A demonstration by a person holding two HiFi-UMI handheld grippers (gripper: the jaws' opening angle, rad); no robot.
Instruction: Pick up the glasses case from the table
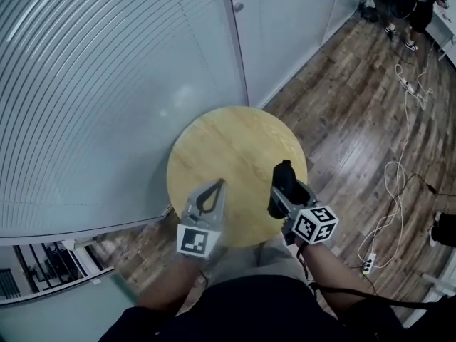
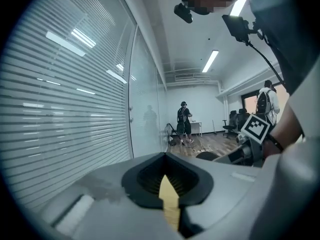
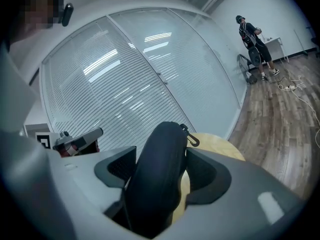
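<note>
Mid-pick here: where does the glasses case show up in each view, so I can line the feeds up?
Head view: glasses case right of centre, held by the right gripper over the table, near its right edge.
Left gripper view: maybe the dark rounded shape low right; cannot confirm.
Right gripper view: centre, between the jaws.
Shared landmark: the striped glass wall, in all three.

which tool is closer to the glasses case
Right. The right tool is shut on the glasses case, holding it over the table. The left tool, shut and empty, is off to the case's left, apart from it.
</note>
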